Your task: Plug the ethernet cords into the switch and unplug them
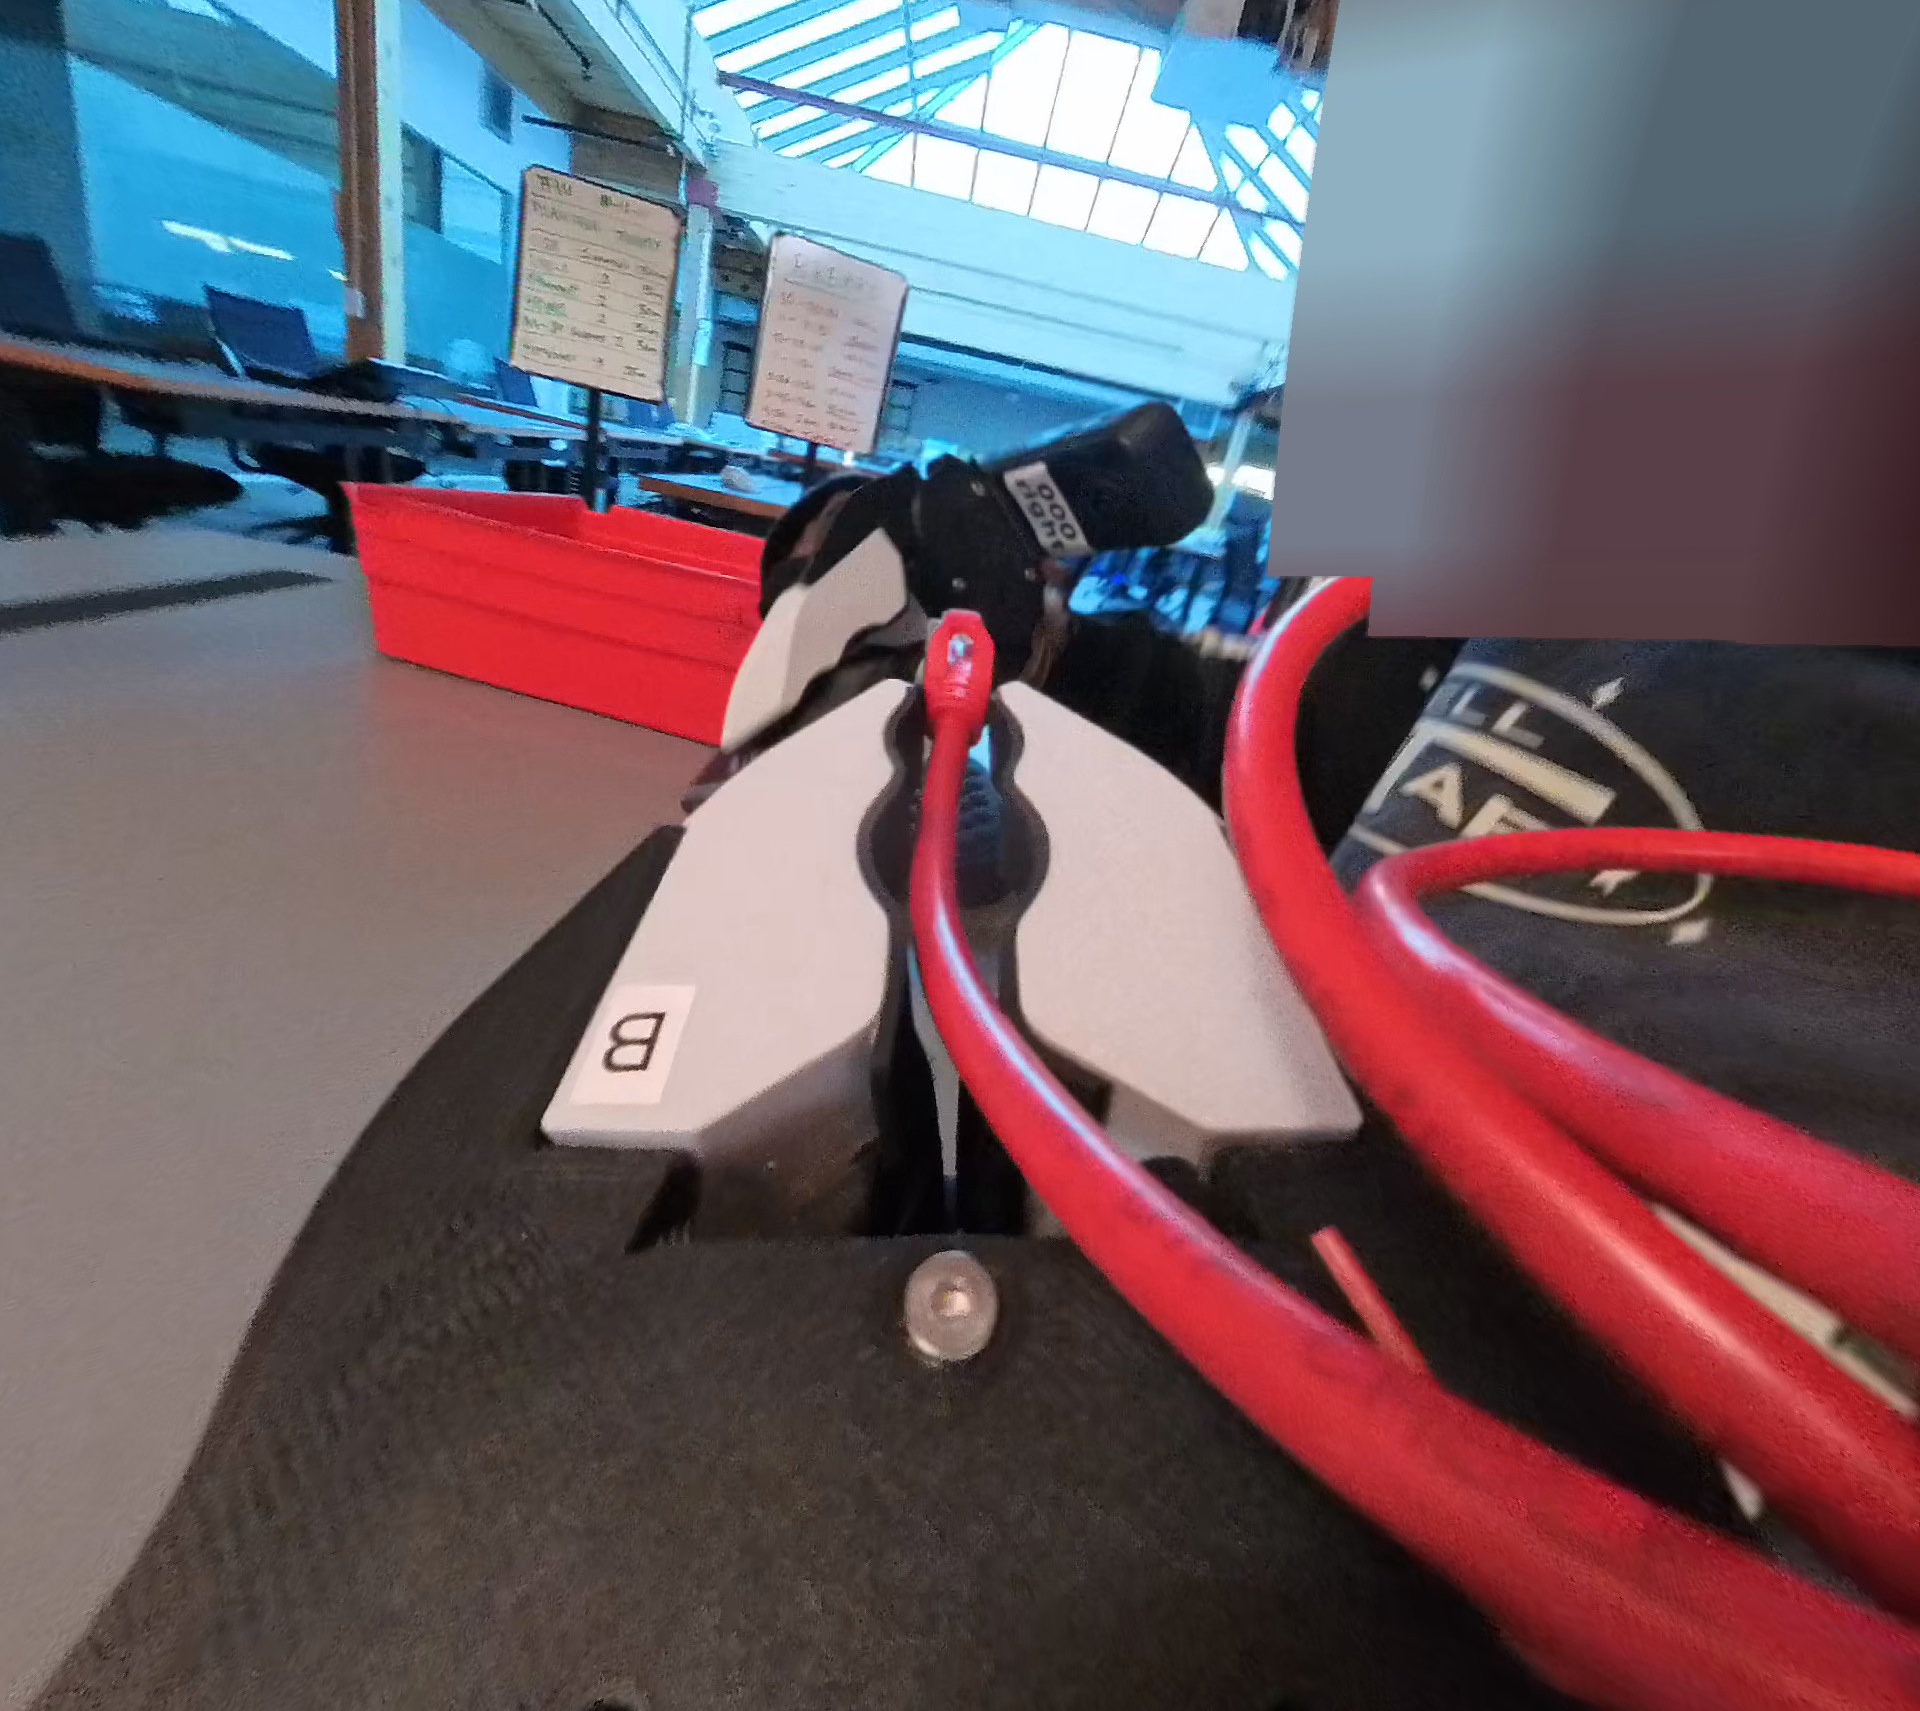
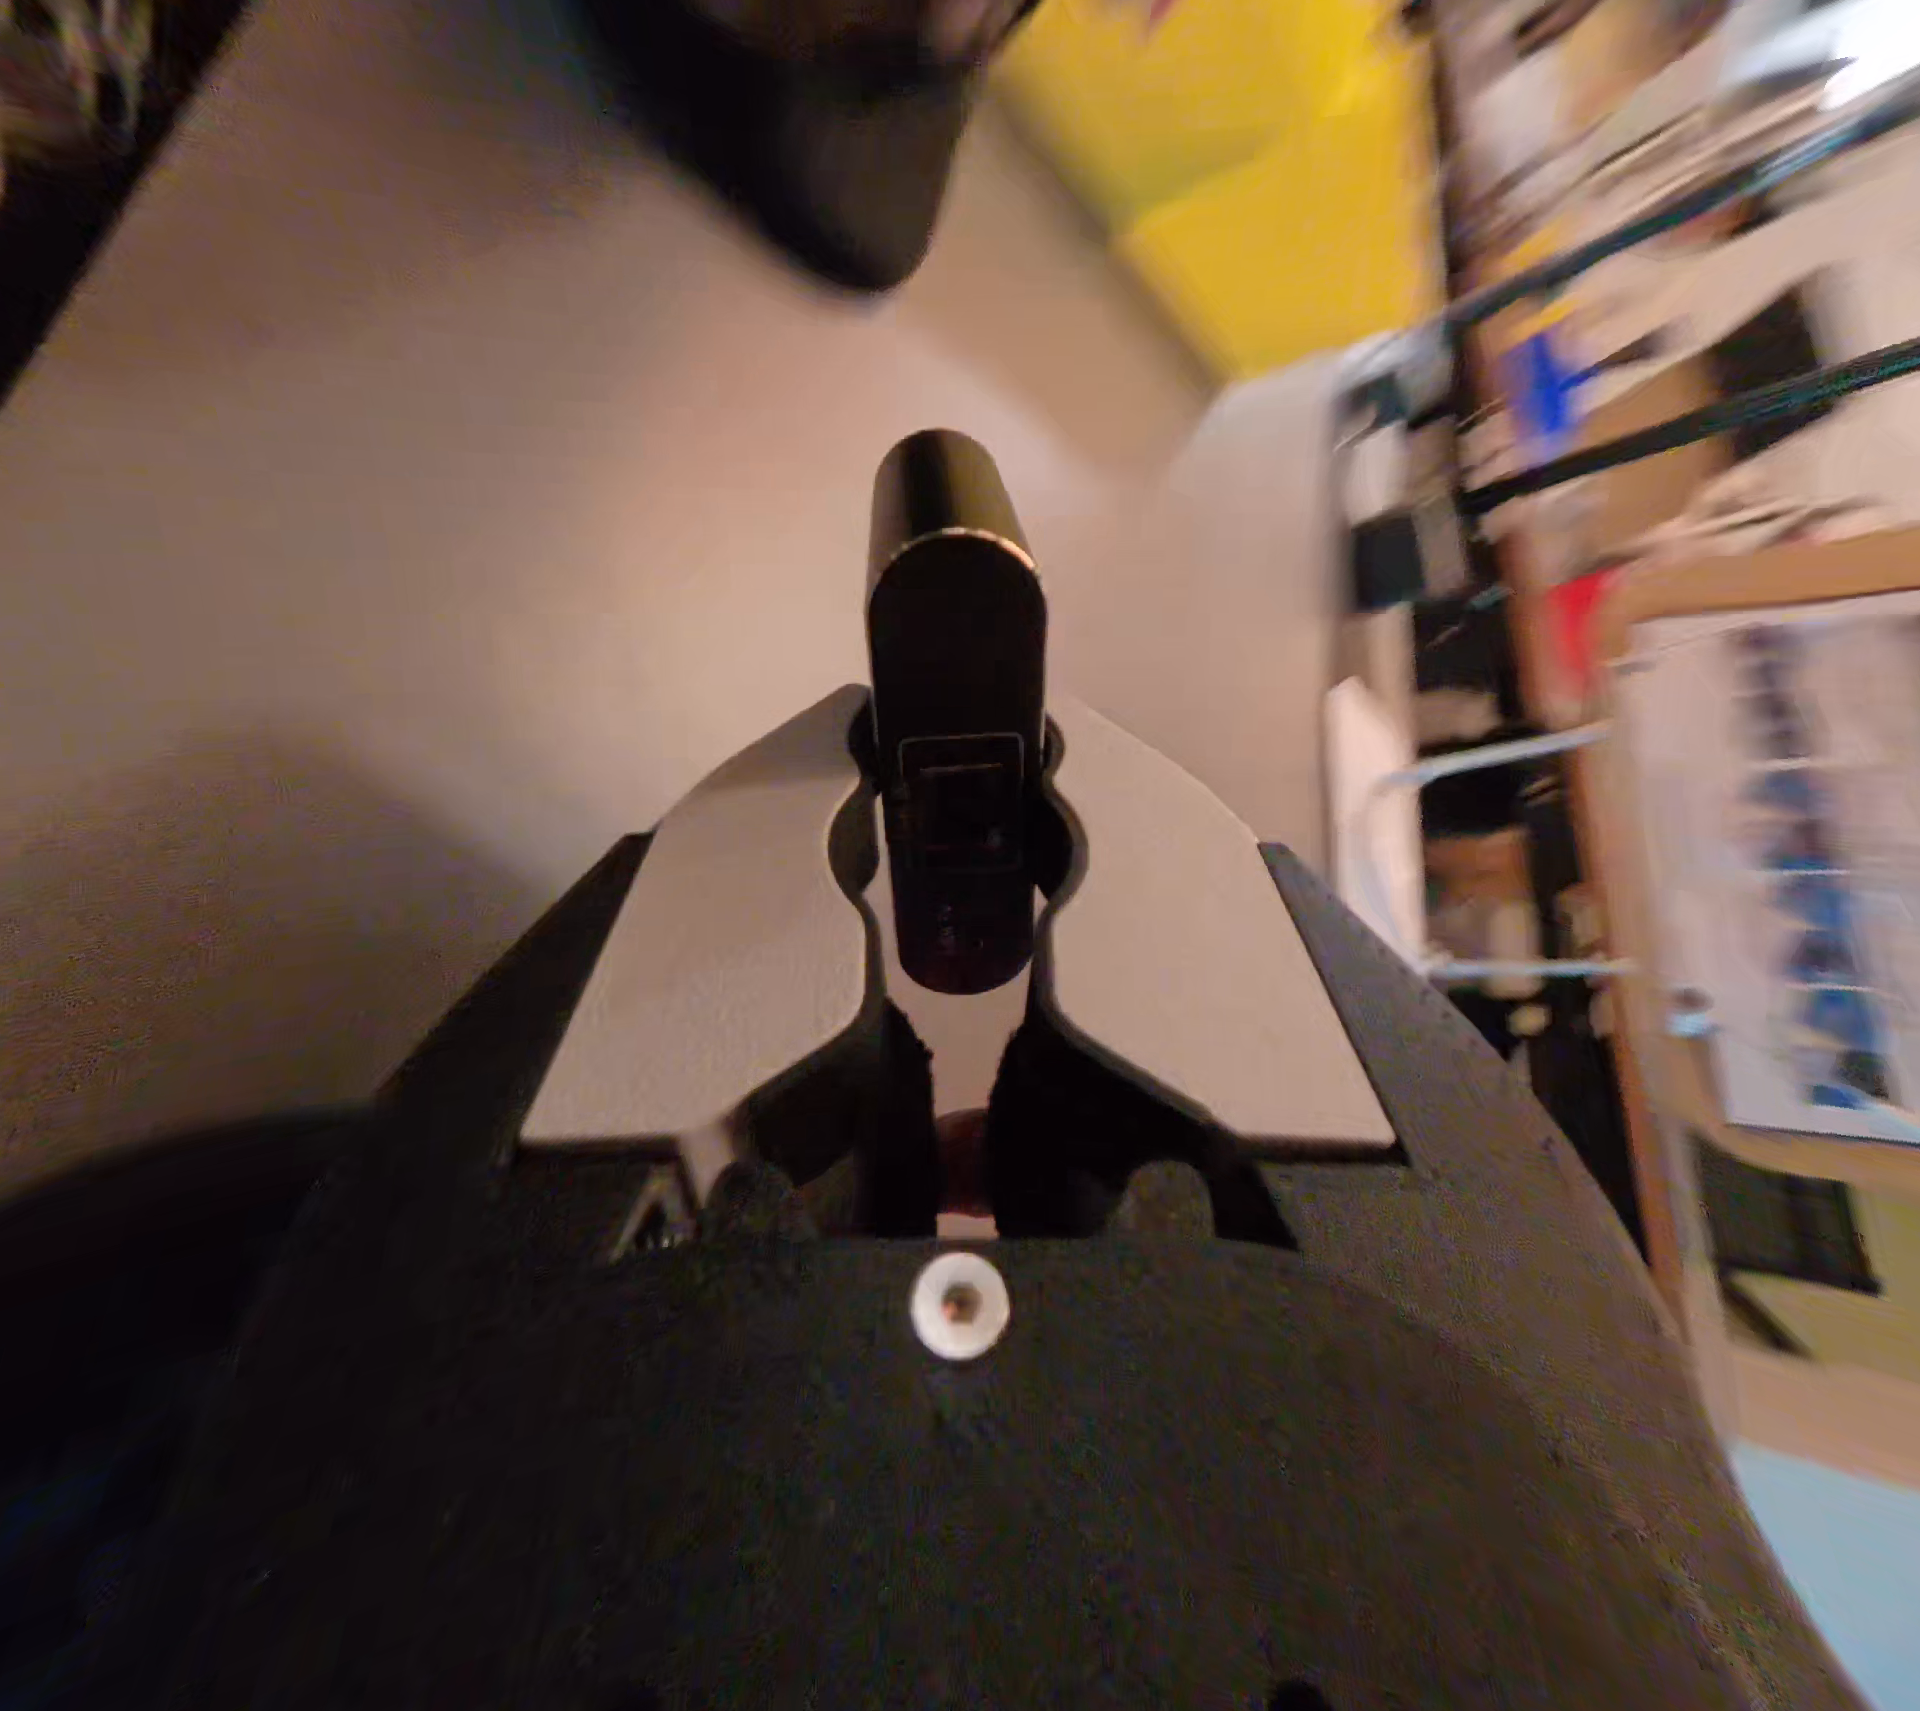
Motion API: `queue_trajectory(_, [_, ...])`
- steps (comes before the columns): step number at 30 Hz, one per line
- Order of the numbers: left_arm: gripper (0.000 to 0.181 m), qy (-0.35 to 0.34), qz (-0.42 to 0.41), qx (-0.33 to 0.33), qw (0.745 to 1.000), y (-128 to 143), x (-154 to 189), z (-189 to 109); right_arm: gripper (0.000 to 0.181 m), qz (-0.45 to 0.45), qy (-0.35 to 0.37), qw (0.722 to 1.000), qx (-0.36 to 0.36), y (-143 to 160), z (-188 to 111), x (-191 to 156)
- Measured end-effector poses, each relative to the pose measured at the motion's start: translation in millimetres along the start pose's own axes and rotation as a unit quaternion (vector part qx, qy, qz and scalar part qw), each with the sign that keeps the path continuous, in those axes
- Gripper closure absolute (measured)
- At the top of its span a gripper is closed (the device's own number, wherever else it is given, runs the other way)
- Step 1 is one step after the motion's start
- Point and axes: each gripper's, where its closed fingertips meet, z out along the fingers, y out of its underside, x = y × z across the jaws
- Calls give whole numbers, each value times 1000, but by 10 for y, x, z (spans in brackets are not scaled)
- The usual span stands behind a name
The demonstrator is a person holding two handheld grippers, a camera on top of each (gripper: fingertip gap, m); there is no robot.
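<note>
**2 grippers, each holding a part**

The left gripper is clenched on a red ethernet cord just behind its plug, which sticks up past the grey fingertips. The cord loops away to the right. The right gripper grasps a small black switch between its 2 grey fingers, lifted above a pale table. In the left wrist view a red bin sits on the table behind; the right wrist view's surroundings are blurred.

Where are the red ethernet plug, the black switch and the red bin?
red ethernet plug (image 1: pixel 961 659): left wrist view, on the connector tip above the fingers.
black switch (image 2: pixel 956 674): right wrist view, on its end face.
red bin (image 1: pixel 540 591): left wrist view, on its side wall.
</note>
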Motion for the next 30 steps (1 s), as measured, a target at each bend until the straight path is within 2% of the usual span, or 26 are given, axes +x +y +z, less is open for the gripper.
queue_trajectory(3, [174, 29, -77, 18, 996, -29, 4, -8, 157, -40, 141, 975, 167, -474, -308, 187])
queue_trajectory(4, [167, 39, -87, 19, 995, -27, 26, -2, 157, -58, 176, 963, 198, -593, -400, 208])
queue_trajectory(5, [169, 45, -88, 18, 995, -21, 50, 10, 157, -67, 196, 955, 210, -669, -456, 212])
queue_trajectory(10, [166, 67, -74, -6, 995, 85, 184, 111, 157, -105, 204, 951, 209, -822, -477, 106])
queue_trajectory(12, [171, 69, -66, -20, 995, 135, 211, 140, 157, -121, 203, 950, 204, -848, -462, 84])
queue_trajectory(13, [167, 71, -62, -24, 995, 145, 222, 143, 157, -131, 204, 949, 200, -854, -451, 78])
queue_trajectory(18, [166, 88, -63, -18, 994, 127, 274, 124, 157, -183, 215, 942, 180, -886, -385, 56])
queue_trajectory(23, [170, 110, -52, -35, 992, 174, 366, 130, 157, -238, 196, 938, 158, -929, -321, -25])
queue_trajectory(30, [171, 123, -38, -56, 990, 238, 427, 143, 157, -264, 166, 940, 140, -887, -328, -75])
